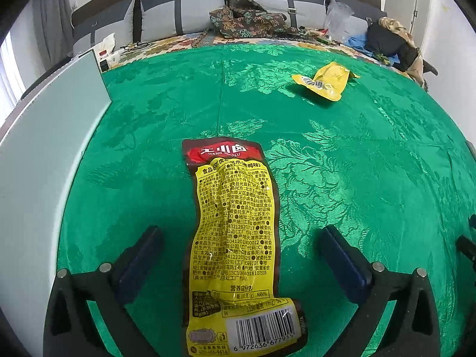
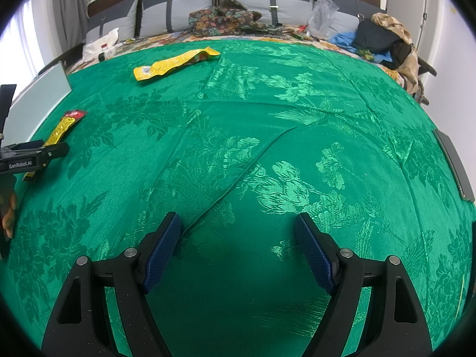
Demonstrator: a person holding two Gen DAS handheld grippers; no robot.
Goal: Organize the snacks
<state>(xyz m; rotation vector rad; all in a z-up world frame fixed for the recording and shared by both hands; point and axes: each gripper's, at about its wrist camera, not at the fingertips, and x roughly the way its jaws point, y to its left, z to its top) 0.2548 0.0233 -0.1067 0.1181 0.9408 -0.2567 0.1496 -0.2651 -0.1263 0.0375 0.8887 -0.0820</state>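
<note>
Your left gripper (image 1: 238,255) stands wide open over the green cloth (image 1: 342,163) covering the bed. A long snack packet (image 1: 235,238), yellow with a dark red top and a barcode at its near end, lies flat between the two blue pads (image 1: 139,258), and neither pad touches it. It runs from the bottom centre of the left wrist view up toward the middle. A second packet (image 1: 325,81), all yellow, lies well apart in the upper right of that view. A pale board (image 1: 44,148) fills the left edge.

Your right gripper (image 2: 238,247) is open too, with nothing but cloth between its fingers at the bottom centre of the right wrist view. There the yellow packet lies in the upper left, and the long packet shows at the left edge, partly hidden behind your left gripper. Pillows (image 2: 178,9) and heaped clothes (image 2: 226,17) line the top of the frame.
</note>
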